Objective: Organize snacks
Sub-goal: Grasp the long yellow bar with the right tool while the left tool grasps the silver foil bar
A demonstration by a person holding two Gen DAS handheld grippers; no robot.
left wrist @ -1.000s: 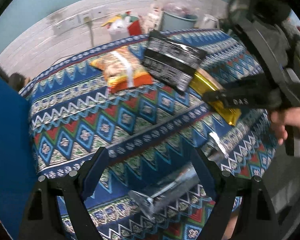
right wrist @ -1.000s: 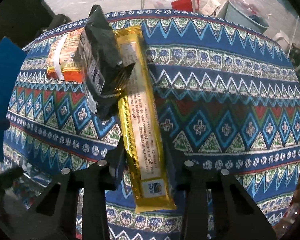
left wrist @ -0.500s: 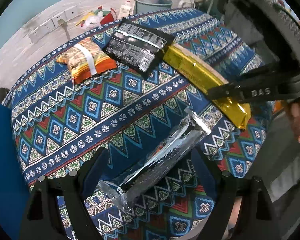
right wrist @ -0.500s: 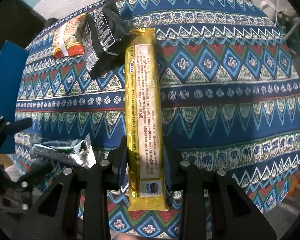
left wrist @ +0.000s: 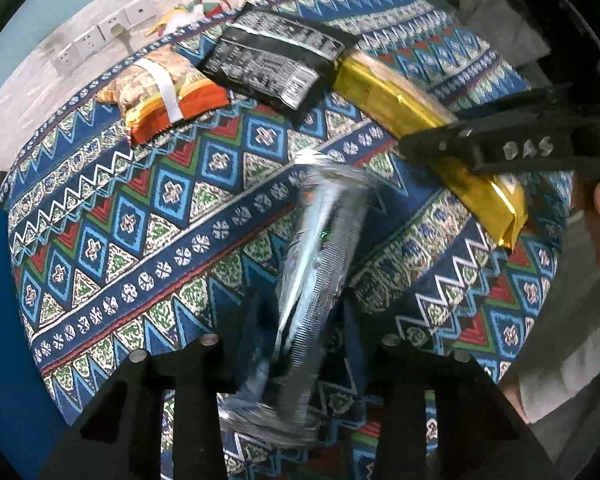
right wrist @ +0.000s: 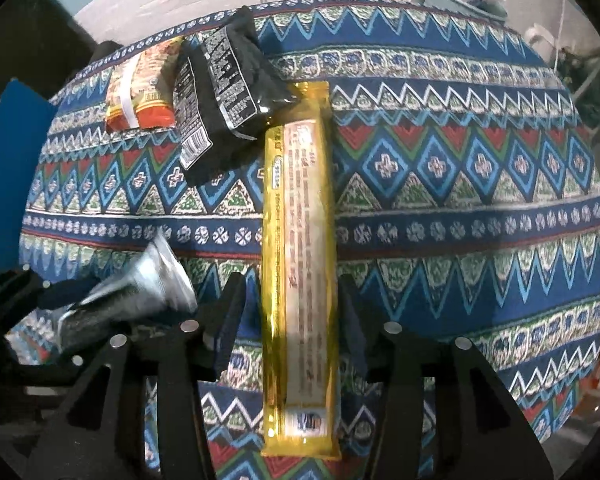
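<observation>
While tablecloth (right wrist: 460,168) bears snacks, right hand-held gripper (right wrist: 290,312) straddles gold packet (right wrist: 298,264).

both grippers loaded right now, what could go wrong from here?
1. The silver packet in the left gripper is motion-blurred and seems to be swinging; it could slip out.
2. The gold packet in the right gripper has its far end under the black packet; moving it may drag that one.
3. The gold packet's near end overhangs the tablecloth edge, so it may tip off if released here.
</observation>
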